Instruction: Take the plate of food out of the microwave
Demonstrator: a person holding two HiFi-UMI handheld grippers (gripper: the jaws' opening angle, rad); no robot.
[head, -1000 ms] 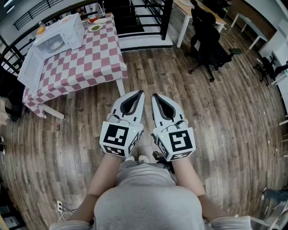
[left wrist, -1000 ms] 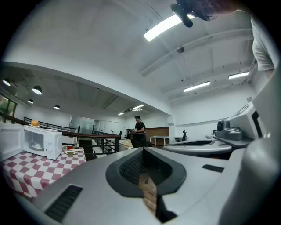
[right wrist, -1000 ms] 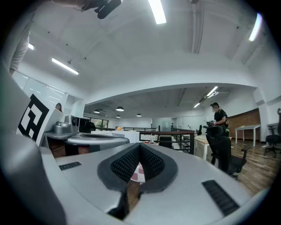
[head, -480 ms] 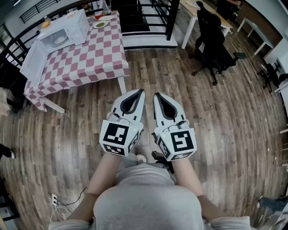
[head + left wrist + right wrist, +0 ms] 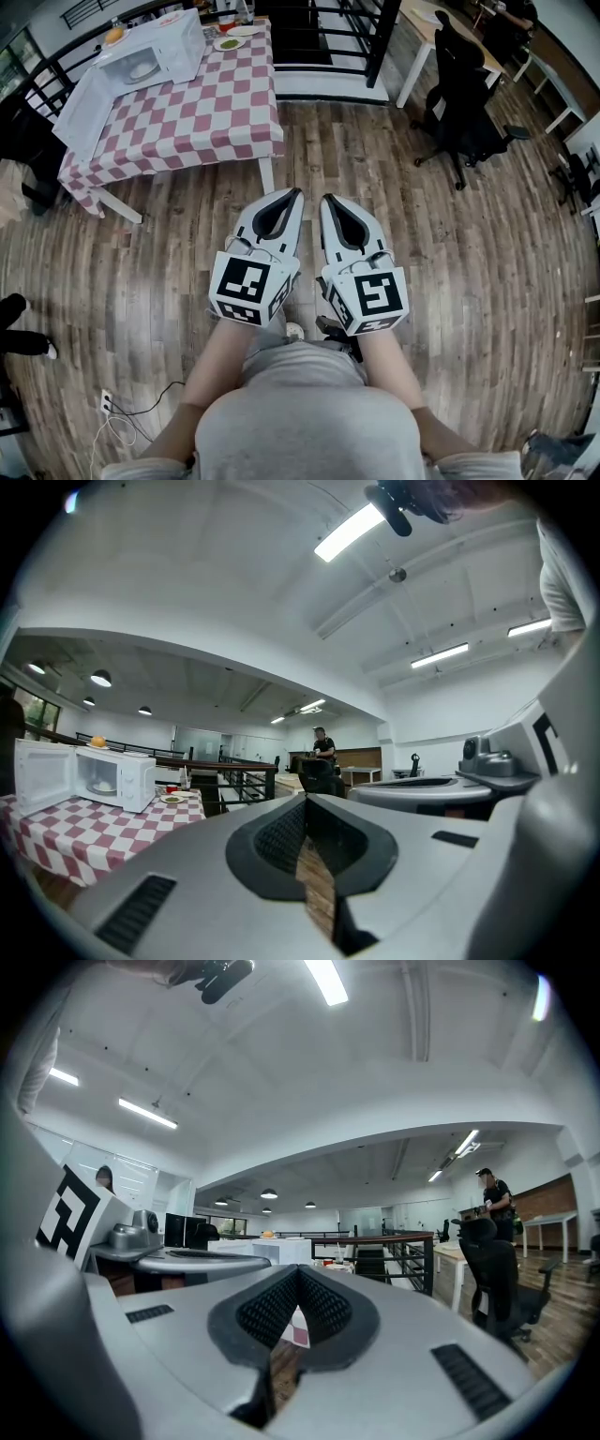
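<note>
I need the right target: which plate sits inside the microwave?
The pale plate within the microwave; the other plate, bearing green food, lies outside on the checked table.

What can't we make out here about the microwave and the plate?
- Plate in microwave: only a pale round shape. The food is too small to tell in the head and left gripper views.
- Microwave open or shut: too small in every view.
- Dishes beside it: contents too small, and close to the head view's top edge.
- Right gripper view: microwave tiny and far off, plate not visible.
</note>
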